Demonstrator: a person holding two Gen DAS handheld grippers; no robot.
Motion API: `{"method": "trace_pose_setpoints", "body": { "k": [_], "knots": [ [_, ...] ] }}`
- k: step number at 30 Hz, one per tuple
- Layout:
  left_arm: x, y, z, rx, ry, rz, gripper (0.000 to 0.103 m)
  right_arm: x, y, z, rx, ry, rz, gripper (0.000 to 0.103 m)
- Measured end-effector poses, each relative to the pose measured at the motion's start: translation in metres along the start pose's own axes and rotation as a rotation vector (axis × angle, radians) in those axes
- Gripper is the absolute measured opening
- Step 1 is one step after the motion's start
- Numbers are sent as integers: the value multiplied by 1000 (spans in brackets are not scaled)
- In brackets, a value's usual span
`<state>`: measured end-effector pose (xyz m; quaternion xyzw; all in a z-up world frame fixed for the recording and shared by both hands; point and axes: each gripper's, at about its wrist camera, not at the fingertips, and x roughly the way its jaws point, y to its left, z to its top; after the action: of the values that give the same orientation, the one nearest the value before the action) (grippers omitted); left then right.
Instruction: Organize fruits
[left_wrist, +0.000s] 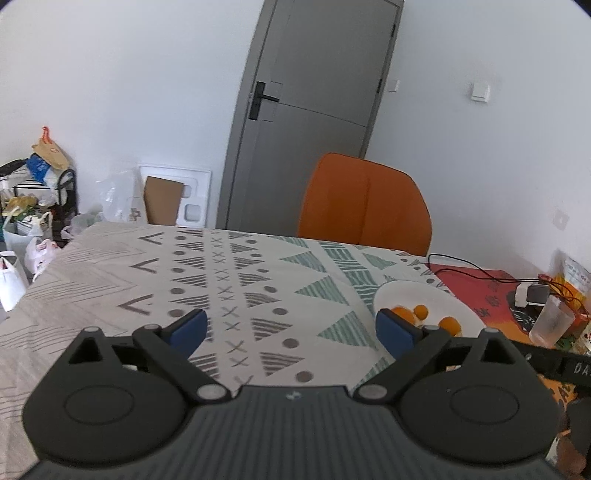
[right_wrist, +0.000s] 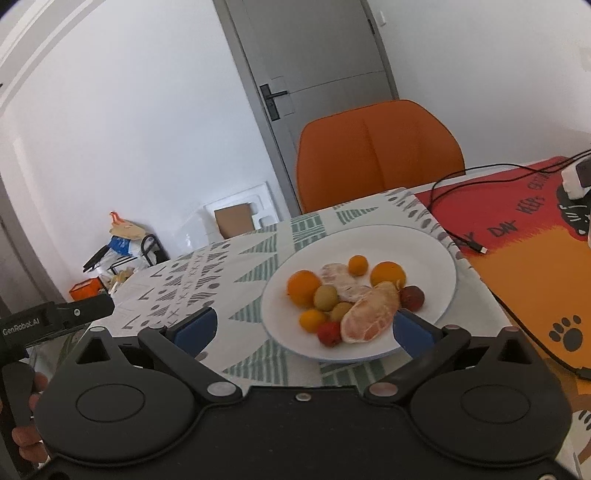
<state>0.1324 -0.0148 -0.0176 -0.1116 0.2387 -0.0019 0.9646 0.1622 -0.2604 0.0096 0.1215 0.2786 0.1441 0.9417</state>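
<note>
The right gripper (right_wrist: 303, 332) hangs over the near edge of the desk (right_wrist: 221, 266), its blue-padded jaws spread wide with nothing between them. Just past them sits a white plate (right_wrist: 424, 254) heaped with fruit: a large orange (right_wrist: 303, 288), another orange (right_wrist: 388, 274), a small one (right_wrist: 358, 264), two peeled citrus pieces (right_wrist: 369, 314), green and red small fruits. Right of the plate lies an orange-red mat (right_wrist: 517, 236) with a black cable (right_wrist: 461, 229) across it. An orange chair (right_wrist: 376, 147) stands behind the desk.
</note>
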Motion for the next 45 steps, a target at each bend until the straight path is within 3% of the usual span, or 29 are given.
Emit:
{"method": "trace_pose_setpoints", "body": {
  "k": [11,19,45],
  "knots": [
    [-32,18,-5,21,-11,59,98,-18,11,-7,4,-10,1,103],
    [-47,26,-7,32,-28,41,98,-33,14,-4,25,-9,16,103],
    [-97,26,-15,134,-49,41,98,-70,44,-15,-98,-20,46,103]
  ]
}}
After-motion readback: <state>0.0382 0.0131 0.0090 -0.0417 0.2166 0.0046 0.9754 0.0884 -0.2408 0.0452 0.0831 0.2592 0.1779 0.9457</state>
